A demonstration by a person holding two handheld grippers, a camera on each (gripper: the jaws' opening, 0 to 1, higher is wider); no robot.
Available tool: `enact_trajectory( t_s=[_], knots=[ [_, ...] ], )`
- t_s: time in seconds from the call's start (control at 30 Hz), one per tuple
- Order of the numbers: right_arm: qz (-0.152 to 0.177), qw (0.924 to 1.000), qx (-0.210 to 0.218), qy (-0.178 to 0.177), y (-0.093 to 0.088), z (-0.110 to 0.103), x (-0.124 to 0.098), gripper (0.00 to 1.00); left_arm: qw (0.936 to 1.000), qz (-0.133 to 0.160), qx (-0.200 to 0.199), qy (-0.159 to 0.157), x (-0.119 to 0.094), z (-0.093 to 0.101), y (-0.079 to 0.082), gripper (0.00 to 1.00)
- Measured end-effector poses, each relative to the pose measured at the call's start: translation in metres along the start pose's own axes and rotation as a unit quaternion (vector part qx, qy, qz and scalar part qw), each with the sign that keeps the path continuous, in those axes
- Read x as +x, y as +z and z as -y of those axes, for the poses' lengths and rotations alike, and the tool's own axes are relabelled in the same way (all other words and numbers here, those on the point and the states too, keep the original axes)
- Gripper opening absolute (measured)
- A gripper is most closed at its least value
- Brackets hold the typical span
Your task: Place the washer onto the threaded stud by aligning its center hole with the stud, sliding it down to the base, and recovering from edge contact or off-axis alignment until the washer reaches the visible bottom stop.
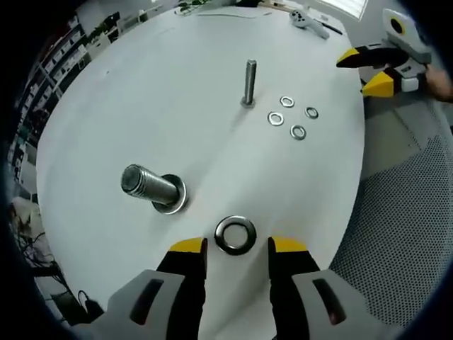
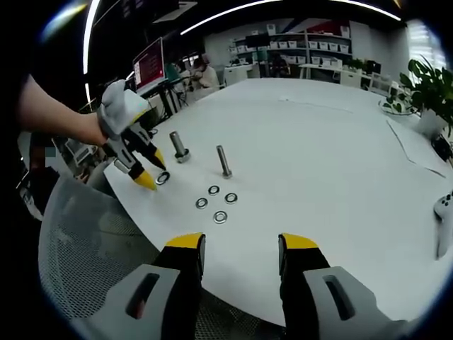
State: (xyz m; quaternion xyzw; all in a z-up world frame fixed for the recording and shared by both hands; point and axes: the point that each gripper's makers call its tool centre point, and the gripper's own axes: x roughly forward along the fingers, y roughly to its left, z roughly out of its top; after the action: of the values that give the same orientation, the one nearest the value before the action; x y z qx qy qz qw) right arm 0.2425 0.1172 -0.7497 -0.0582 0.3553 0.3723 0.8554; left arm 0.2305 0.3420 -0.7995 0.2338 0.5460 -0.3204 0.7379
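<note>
A large steel washer [image 1: 236, 234] lies flat on the white table [image 1: 177, 78], just ahead of my left gripper [image 1: 238, 246], which is open with its yellow-tipped jaws on either side of it. A thick threaded stud [image 1: 145, 185] stands to the left with a washer at its base [image 1: 172, 204]. A thin threaded stud [image 1: 249, 82] stands farther off. In the right gripper view, my right gripper [image 2: 241, 243] is open over the table edge, apart from everything. There the left gripper [image 2: 145, 172] hangs by the large washer [image 2: 163, 178], next to the thick stud [image 2: 178, 146] and thin stud [image 2: 223, 161].
Several small washers [image 1: 292, 118] lie beside the thin stud, also the small washers [image 2: 215, 201] ahead of my right gripper. A mesh chair [image 1: 403, 234] stands at the table's edge. The right gripper [image 1: 379, 71] hovers at the far right. A white controller [image 2: 442, 219] lies on the table.
</note>
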Motion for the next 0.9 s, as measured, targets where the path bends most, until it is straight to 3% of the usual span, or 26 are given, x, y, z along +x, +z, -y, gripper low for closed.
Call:
enact_trajectory(
  t_s=[0.73, 0.9],
  knots=[
    [-0.002, 1.0000, 0.002, -0.004, 0.0001, 0.0025, 0.0003, 0.44, 0.9985, -0.052, 0.015, -0.002, 0.0026, -0.0009, 0.0032, 0.33],
    [-0.004, 1.0000, 0.001, -0.003, -0.0007, 0.0023, 0.0010, 0.43, 0.9979, -0.054, 0.034, -0.004, 0.0011, -0.0018, 0.0028, 0.32]
  ],
)
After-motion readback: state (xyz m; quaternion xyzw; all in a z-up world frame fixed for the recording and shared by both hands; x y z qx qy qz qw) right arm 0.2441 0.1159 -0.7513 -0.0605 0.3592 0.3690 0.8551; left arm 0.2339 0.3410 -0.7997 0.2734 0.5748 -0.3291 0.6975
